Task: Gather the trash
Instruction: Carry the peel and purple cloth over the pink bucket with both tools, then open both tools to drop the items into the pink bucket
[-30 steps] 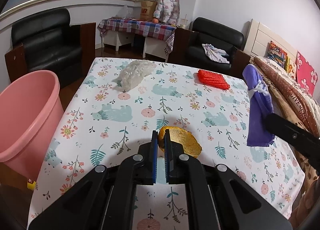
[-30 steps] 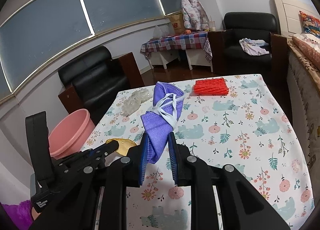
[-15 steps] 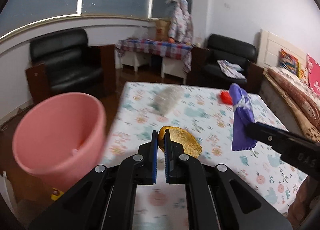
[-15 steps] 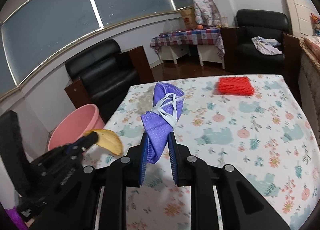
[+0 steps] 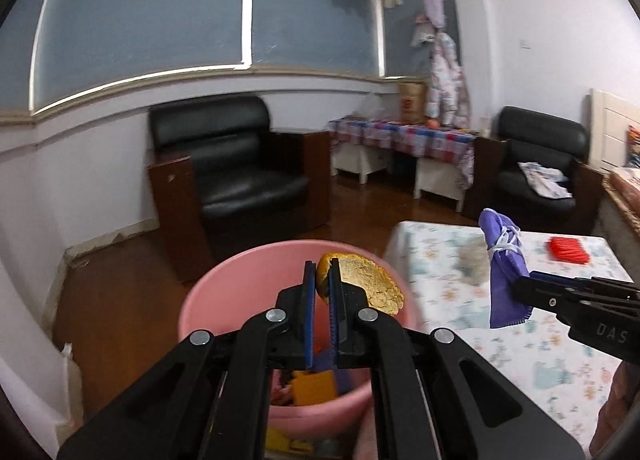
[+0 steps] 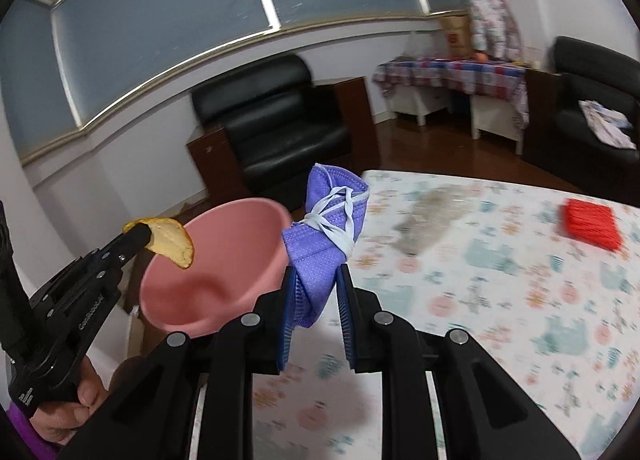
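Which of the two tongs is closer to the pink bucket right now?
Left. The left tongs, clamping an orange peel, hang over the pink bucket. The right tongs, gripping a purple mask, are over the table beside it.

Pink basin: near rim and most of the contents hidden behind the left gripper, lower centre of the left view; contents too dim to name.
Table: cloth pattern smeared by blur, right half of the right view; lower right corner cut by the frame edge.
Clear crumpled item: blurred, material not tellable.
Hand: lower left corner, mostly behind the tool body.
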`<action>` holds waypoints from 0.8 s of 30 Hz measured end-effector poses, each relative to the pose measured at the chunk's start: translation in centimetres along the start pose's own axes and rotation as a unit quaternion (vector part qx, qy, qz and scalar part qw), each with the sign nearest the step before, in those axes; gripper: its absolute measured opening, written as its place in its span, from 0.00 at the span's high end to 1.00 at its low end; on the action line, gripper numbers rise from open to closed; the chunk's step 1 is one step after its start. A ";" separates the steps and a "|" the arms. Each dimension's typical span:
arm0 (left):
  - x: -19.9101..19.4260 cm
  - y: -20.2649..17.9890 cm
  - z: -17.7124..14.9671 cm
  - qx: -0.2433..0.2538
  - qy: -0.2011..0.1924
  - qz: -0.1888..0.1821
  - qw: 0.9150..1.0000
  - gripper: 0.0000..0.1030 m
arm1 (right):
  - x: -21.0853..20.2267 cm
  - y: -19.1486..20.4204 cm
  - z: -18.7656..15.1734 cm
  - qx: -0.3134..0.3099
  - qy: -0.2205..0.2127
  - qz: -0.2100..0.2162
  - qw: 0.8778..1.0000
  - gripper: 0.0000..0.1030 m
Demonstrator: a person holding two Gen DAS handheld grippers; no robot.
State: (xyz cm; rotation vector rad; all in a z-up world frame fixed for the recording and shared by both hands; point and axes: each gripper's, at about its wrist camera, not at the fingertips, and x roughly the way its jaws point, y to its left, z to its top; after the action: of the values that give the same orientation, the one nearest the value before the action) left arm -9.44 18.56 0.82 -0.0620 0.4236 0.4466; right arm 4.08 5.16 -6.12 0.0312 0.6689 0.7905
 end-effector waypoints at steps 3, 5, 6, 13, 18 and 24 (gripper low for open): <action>0.7 1.5 -0.4 -0.011 0.016 0.018 1.000 0.95 | 1.8 1.9 0.4 -0.017 0.011 0.018 1.000 0.81; 1.1 2.2 -0.7 -0.016 0.025 0.023 0.999 0.95 | 2.8 2.8 0.6 -0.024 0.017 0.030 0.999 0.81; 1.4 2.5 -0.9 -0.016 0.030 0.024 0.999 0.95 | 3.4 3.2 0.7 -0.025 0.021 0.037 0.999 0.81; 2.8 3.7 -1.7 -0.023 0.056 0.028 0.998 0.95 | 6.4 5.0 1.1 -0.023 0.037 0.064 0.997 0.79; 3.8 4.6 -1.8 -0.037 0.076 0.022 0.996 0.94 | 7.3 5.1 1.6 -0.011 0.043 0.078 0.996 0.68; 3.3 4.5 -1.4 -0.041 0.075 -0.004 0.996 0.72 | 6.0 4.8 1.8 -0.002 0.030 0.079 0.996 0.56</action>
State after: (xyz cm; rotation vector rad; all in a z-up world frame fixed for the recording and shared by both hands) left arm -9.27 23.77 -1.70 -0.1777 0.5519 0.4525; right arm 5.05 13.00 -6.63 0.0565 0.7286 0.9479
